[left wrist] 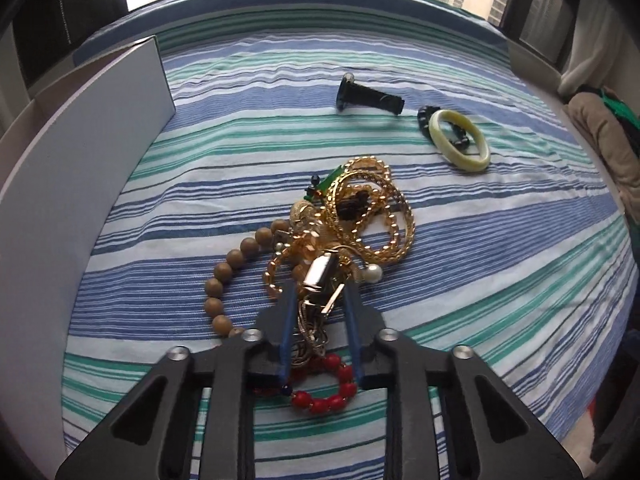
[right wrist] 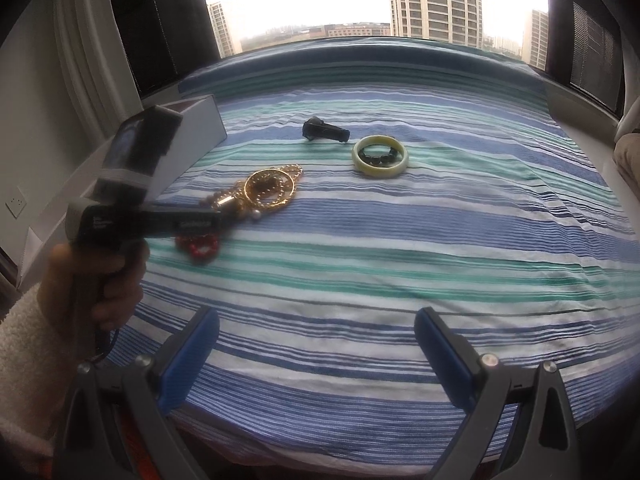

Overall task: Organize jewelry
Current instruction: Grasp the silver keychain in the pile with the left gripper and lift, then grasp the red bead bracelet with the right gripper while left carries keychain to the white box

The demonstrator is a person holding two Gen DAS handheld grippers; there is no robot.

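- Two tools are in view above a striped bed cover (right wrist: pixel 400 240).
- Left tool (left wrist: pixel 320 292): jaws drawn nearly together, pinching a silver clasp piece (left wrist: pixel 318 278) at the near edge of the jewelry pile (left wrist: pixel 352 216).
- Jewelry pile: gold chains, brown wooden beads (left wrist: pixel 224 276) and a red bead bracelet (left wrist: pixel 332 384), tangled beside a white box (left wrist: pixel 80 184).
- Right tool (right wrist: pixel 316 344): jaws spread wide, nothing between them.
- Pale green bangle (right wrist: pixel 380 157): lies apart from the pile, near a black object (right wrist: pixel 326 131).
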